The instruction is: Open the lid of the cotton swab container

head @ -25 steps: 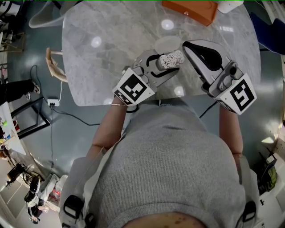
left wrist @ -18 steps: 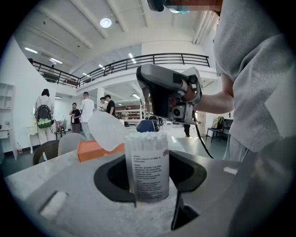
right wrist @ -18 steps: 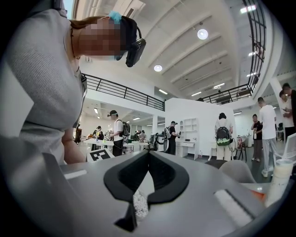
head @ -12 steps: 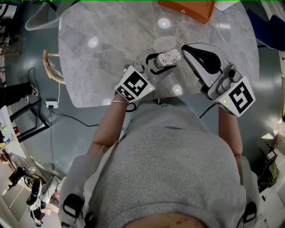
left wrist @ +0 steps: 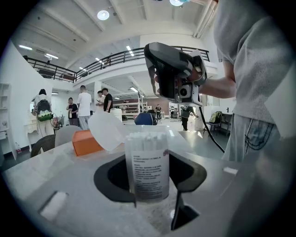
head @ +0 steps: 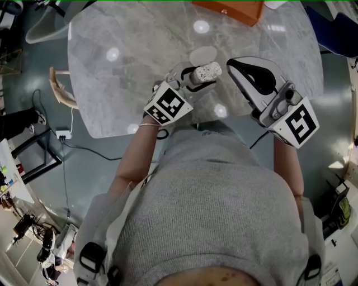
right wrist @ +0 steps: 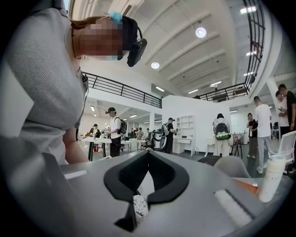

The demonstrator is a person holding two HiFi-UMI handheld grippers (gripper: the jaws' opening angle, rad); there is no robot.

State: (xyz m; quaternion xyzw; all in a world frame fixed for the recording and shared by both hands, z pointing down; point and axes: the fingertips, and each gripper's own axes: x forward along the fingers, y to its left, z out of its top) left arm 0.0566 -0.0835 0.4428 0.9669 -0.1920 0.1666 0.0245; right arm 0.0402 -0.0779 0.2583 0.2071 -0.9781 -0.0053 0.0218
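Observation:
My left gripper (head: 200, 76) is shut on the clear cotton swab container (head: 207, 72), holding it just above the marble table (head: 140, 67). In the left gripper view the container (left wrist: 147, 164) stands between the jaws, packed with white swabs, its printed label facing the camera. Its translucent lid (left wrist: 107, 131) is flipped back to the upper left, and in the head view the lid (head: 202, 55) lies beyond the container's open end. My right gripper (head: 232, 62) hangs just right of the container, shut and holding nothing. The swab tips (right wrist: 140, 207) show low behind the right gripper's closed jaws.
An orange box (head: 228, 11) lies at the table's far edge and also shows in the left gripper view as the orange box (left wrist: 85, 141). A white bottle (right wrist: 272, 178) stands at the right. Several people stand in the hall behind. A wooden chair (head: 60, 86) sits left of the table.
Both grippers and the container keep their places relative to each other. The whole head view has drifted slightly up and left.

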